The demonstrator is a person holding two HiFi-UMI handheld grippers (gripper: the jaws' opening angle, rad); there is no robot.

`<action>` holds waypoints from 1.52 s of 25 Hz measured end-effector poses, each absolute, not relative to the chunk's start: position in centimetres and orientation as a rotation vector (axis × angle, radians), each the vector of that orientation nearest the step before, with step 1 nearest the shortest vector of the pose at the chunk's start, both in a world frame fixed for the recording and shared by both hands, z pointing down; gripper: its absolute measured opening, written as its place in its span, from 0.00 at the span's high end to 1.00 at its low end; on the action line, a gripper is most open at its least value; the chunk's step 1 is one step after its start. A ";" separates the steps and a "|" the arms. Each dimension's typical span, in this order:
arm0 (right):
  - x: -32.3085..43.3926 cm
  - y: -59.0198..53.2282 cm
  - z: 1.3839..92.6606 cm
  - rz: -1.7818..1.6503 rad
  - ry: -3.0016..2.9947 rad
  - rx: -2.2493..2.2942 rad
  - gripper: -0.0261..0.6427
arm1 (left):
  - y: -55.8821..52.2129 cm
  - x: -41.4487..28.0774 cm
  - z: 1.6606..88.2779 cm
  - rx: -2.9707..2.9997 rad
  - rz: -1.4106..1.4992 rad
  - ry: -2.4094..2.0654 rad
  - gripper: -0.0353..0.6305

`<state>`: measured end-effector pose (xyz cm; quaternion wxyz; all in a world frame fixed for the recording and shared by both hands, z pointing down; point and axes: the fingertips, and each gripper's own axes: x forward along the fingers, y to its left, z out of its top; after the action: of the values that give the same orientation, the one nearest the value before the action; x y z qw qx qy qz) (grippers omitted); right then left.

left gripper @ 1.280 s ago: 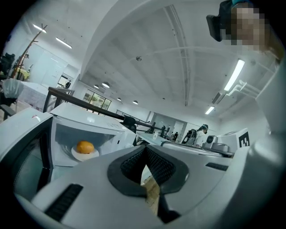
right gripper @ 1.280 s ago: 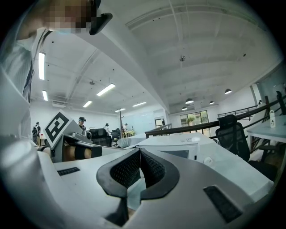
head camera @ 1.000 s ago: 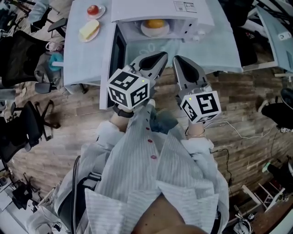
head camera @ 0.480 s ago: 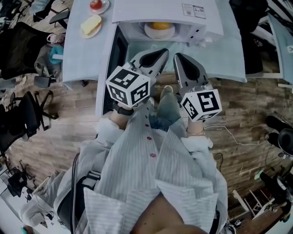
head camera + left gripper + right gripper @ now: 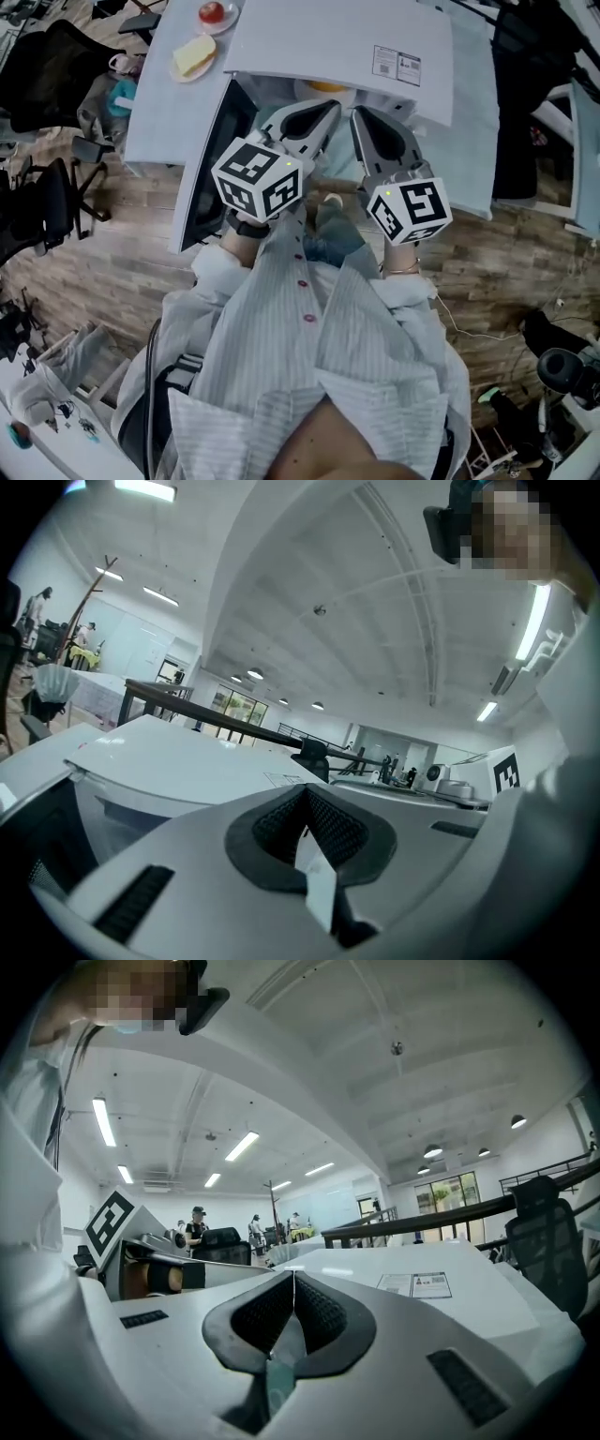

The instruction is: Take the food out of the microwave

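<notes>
The white microwave (image 5: 337, 47) stands on a pale table (image 5: 164, 112) with its door (image 5: 211, 173) swung open to the left. Below the microwave's top edge only a sliver of the orange food on its plate (image 5: 328, 86) shows in the head view. My left gripper (image 5: 328, 109) and right gripper (image 5: 362, 115) are side by side just in front of the opening, both shut with nothing between the pads. In the left gripper view the shut left gripper (image 5: 305, 803) points over the microwave's top (image 5: 169, 761). The right gripper view shows the same for the right gripper (image 5: 293, 1283) and the microwave top (image 5: 422, 1283).
On the table left of the microwave are a plate with a red fruit (image 5: 213, 12) and a plate with a yellow piece of food (image 5: 194, 56). Black office chairs (image 5: 56, 66) stand at the left on the wooden floor. Another table (image 5: 586, 150) is at the right.
Both grippers and the person have come closer to the microwave. Its top now covers most of the orange food, which showed fully before. Both grippers stay shut.
</notes>
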<state>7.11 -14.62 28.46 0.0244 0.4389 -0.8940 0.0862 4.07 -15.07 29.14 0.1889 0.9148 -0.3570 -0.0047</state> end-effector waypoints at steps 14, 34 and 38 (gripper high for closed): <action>7.2 -17.6 28.7 0.297 -2.820 1.129 0.91 | -17.8 3.9 29.6 2.460 -0.051 -1.185 0.94; 6.5 -18.0 31.2 0.401 -2.766 1.250 0.91 | -18.8 2.4 31.3 2.465 -0.045 -1.131 0.94; 6.6 -18.1 31.5 0.411 -2.766 1.286 0.91 | -18.7 2.2 31.9 2.463 -0.047 -1.122 0.93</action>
<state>6.57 -18.08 31.54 0.0316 0.4176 -0.8982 0.1335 2.20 -18.72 31.90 0.2154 0.8885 -0.4049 -0.0169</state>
